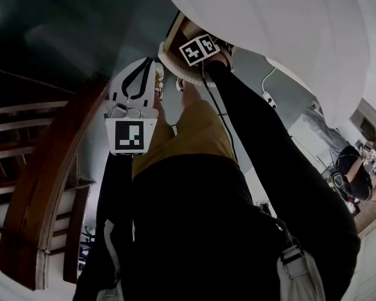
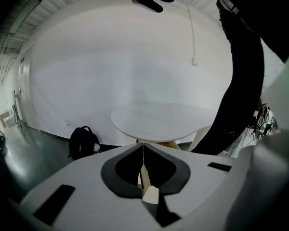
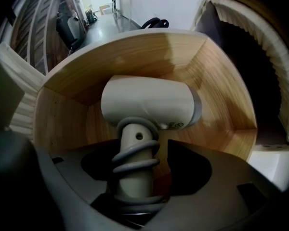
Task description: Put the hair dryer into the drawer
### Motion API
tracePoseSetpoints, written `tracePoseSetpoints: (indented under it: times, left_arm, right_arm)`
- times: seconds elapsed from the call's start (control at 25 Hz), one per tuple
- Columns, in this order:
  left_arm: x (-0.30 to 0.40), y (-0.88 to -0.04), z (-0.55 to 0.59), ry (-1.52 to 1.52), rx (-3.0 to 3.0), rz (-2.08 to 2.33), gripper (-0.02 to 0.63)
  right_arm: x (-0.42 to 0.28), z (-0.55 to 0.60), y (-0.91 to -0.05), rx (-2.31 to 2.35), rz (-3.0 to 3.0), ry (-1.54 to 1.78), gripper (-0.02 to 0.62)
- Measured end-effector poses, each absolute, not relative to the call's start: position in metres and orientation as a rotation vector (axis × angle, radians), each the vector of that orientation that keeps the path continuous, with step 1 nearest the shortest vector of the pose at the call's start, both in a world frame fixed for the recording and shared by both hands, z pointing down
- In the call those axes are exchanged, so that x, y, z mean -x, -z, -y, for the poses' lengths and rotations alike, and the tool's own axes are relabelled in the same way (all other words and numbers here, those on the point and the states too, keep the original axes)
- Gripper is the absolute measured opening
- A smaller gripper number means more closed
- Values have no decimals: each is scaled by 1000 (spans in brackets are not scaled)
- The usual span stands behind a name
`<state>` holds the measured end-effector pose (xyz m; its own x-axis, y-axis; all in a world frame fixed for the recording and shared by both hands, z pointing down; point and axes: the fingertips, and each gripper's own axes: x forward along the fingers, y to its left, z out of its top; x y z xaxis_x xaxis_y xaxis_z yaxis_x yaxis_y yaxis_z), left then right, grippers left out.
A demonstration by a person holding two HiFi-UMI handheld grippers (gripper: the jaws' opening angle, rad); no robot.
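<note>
The left gripper [image 2: 142,146] is pinched together on nothing, away from the drawer [image 3: 221,85], while the right gripper [image 3: 140,153] points down into it, jaws spread clear of the dryer's [image 3: 147,102] handle, which points back up between them.
</note>
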<state>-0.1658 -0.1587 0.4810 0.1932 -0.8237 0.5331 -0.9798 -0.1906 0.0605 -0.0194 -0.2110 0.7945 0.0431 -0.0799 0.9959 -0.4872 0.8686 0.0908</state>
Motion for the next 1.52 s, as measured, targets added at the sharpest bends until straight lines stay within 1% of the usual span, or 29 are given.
tracePoseSetpoints:
  times: [0.32,0.68,0.92,1.16,1.52]
  left_arm:
    - [165,-472,161,-559,-2132,1673,18]
    - [169,-463,155,-539,-2211,1640,18]
    - [168,-448,156,-540,-2300,1580,18]
    - [162,-429,150,-544,-2399,1508,18]
    - [140,-407,155,-543,-2520,1409,18]
  right_arm:
    - [14,223,-776,-532,1552,-423,314]
    - [20,212,-757,-494,1661,-378,313]
    - [18,211,-726,-516,1685,-351,313]
    - [19,176,-692,-555,1735,-466,313]
    - [25,146,-652,-664,1821,-528,313]
